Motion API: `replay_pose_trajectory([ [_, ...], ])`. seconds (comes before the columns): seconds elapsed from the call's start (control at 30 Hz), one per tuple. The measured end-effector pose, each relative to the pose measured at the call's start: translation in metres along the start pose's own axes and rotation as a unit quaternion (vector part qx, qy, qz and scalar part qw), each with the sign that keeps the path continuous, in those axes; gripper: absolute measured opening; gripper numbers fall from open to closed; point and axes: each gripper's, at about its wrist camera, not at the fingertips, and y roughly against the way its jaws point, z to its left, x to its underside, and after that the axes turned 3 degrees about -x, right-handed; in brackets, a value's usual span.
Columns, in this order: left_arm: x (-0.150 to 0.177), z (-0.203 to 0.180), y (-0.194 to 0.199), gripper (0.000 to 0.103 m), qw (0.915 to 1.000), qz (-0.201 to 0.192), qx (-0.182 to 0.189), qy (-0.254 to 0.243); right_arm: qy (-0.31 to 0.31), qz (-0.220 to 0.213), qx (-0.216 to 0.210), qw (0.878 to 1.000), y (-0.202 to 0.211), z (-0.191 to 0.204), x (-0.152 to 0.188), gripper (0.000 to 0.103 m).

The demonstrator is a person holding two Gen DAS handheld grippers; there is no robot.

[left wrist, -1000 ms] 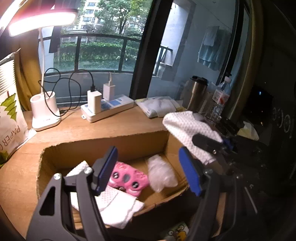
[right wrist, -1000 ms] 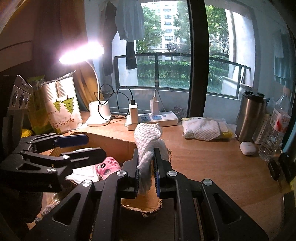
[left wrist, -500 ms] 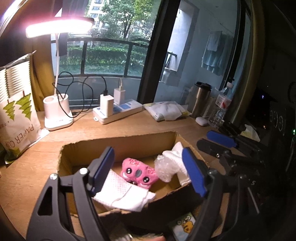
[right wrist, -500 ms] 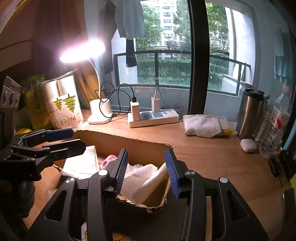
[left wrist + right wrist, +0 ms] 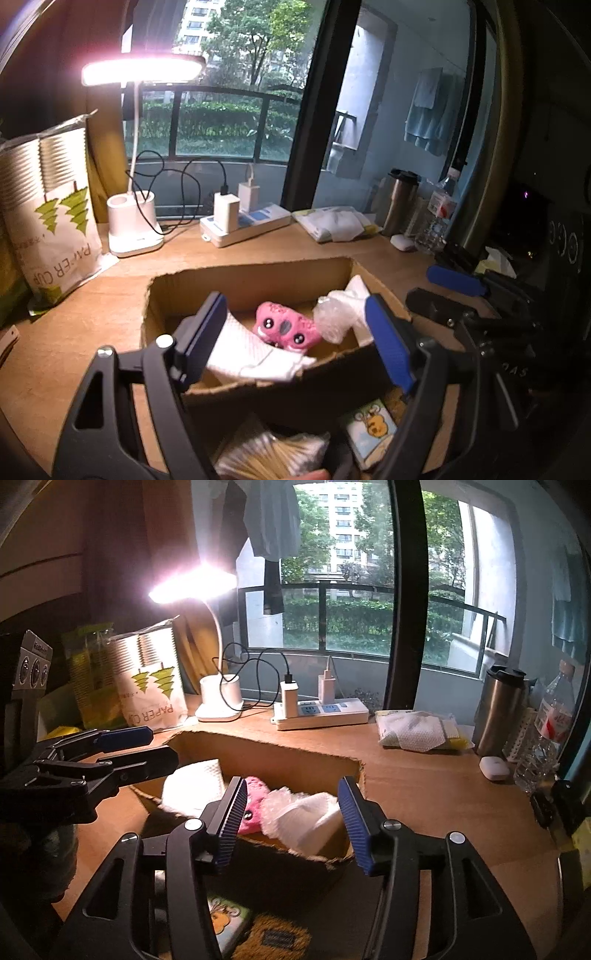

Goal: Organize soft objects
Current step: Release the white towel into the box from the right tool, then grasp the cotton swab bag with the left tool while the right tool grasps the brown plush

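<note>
Both the left claw [image 5: 295,336] and right claw [image 5: 293,821] hover with jaws spread wide, empty.

So there's one cardboard box [image 5: 255,280] holding two white cloths [image 5: 251,350] [image 5: 356,295], one pink plush [image 5: 286,326] and one bubble-wrap wad [image 5: 332,317].

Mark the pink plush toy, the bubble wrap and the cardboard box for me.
pink plush toy [image 5: 286,326], left wrist view, on its face.
bubble wrap [image 5: 332,315], left wrist view, mid bundle.
cardboard box [image 5: 295,751], right wrist view, inner far wall.

Toy [image 5: 286,328] in box [image 5: 251,277] betw. 2 cloths; lamp [image 5: 135,229], power strip [image 5: 245,227] behind box.
</note>
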Motion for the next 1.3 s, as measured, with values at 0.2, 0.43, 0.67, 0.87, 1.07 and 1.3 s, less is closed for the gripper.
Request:
replay_pose_trajectory([
  [0.2, 0.012, -0.002, 0.013, 0.083, 1.0, 0.005, 0.004, -0.001, 0.008, 0.007, -0.002, 1.0, 0.01, 0.011, 0.007, 0.055],
  [0.43, 0.03, 0.004, 0.017, 0.089, 0.9996, 0.025, 0.005, 0.016, 0.002, 0.022, -0.001, 1.0, 0.015, 0.013, 0.022, 0.057],
  [0.67, 0.055, 0.011, 0.01, 0.089, 0.9975, 0.063, 0.0, 0.032, -0.002, 0.041, 0.006, 0.999, 0.016, 0.009, 0.037, 0.058],
  [0.87, 0.072, 0.018, 0.004, 0.089, 0.9951, 0.09, -0.011, 0.039, -0.012, 0.062, 0.007, 0.998, 0.013, 0.003, 0.054, 0.058],
  [1.07, 0.084, 0.025, -0.003, 0.089, 0.9924, 0.115, -0.022, 0.039, -0.028, 0.089, 0.008, 0.996, 0.007, -0.004, 0.076, 0.058],
  [1.3, 0.094, 0.027, -0.014, 0.091, 0.9894, 0.139, -0.02, 0.037, -0.042, 0.112, 0.008, 0.993, 0.0, -0.011, 0.093, 0.058],
])
